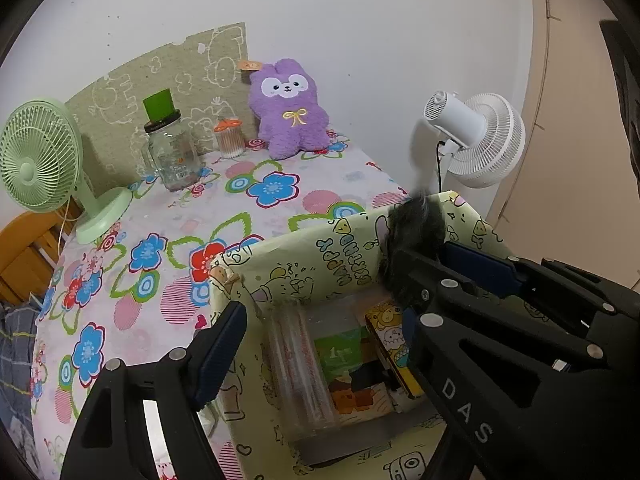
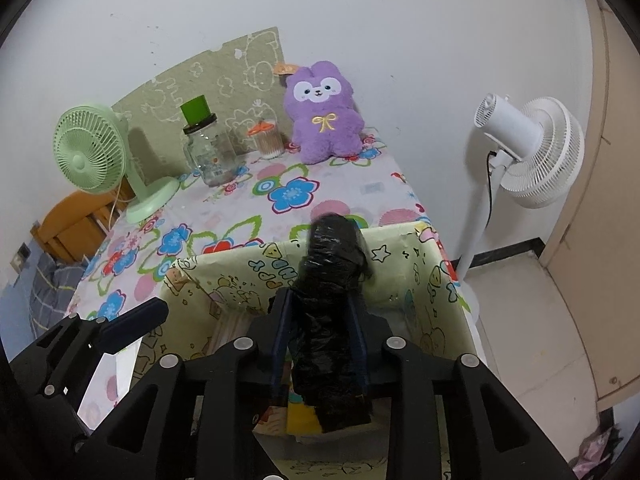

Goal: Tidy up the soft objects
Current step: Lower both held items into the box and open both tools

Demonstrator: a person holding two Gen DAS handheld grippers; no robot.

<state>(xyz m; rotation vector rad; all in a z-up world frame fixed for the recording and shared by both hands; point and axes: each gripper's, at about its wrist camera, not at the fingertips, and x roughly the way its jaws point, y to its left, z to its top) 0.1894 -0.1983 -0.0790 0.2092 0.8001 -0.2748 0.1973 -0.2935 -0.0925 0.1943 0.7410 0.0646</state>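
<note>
black plastic frames of two hand-held claws fill the bottom of both views. right claw (image 2: 320,344) points down over a box (image 2: 404,240) wrapped in pale yellow cartoon paper, and a black roll of crinkled plastic bags (image 2: 328,312) stands upright between its blue pads, top end above the box's far wall, bottom end inside the box. the pads sit right at the roll's sides, but whether they still press on it cannot be told. left claw (image 1: 344,284) is spread wide with nothing between its pads, one finger (image 1: 218,350) outside the box's left wall, the other over its right part. inside the box lie a clear tube with red print (image 1: 300,364), a green packet (image 1: 340,352) and a yellow cartoon packet (image 1: 394,340). the box stands on a table with a flowered cloth (image 1: 160,216). far back against the wall sits a purple plush bunny (image 2: 322,114), with a cotton swab jar (image 2: 268,140), a glass jar with a green cup on top (image 2: 208,152) and a green desk fan (image 2: 92,148) to its left. a white standing fan (image 2: 528,148) is beside the table on the right.
</note>
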